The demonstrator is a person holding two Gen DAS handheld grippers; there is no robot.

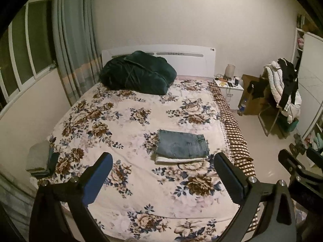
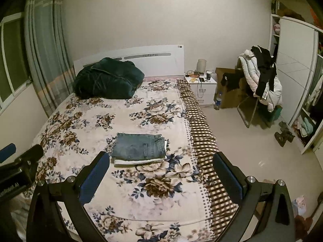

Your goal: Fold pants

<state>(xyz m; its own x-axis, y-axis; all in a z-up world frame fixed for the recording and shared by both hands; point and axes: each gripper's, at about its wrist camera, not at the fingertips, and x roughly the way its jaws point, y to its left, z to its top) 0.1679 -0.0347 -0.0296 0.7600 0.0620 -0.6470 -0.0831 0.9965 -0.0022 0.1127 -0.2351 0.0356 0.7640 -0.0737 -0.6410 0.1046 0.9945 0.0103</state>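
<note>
Floral bed point(image 1: 125, 121) bears folded jeans point(image 1: 182, 145) atop white garment point(image 1: 177, 160)

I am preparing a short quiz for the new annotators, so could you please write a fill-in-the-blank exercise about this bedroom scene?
1. The folded jeans lie on top of a folded ____ garment.
2. Both the left hand-held gripper and the right hand-held gripper are ____, holding nothing.
3. The dark green bundle sits at the ____ end of the bed.
4. The white jacket is draped over a ____.

Missing words: white; open; headboard; chair
</note>
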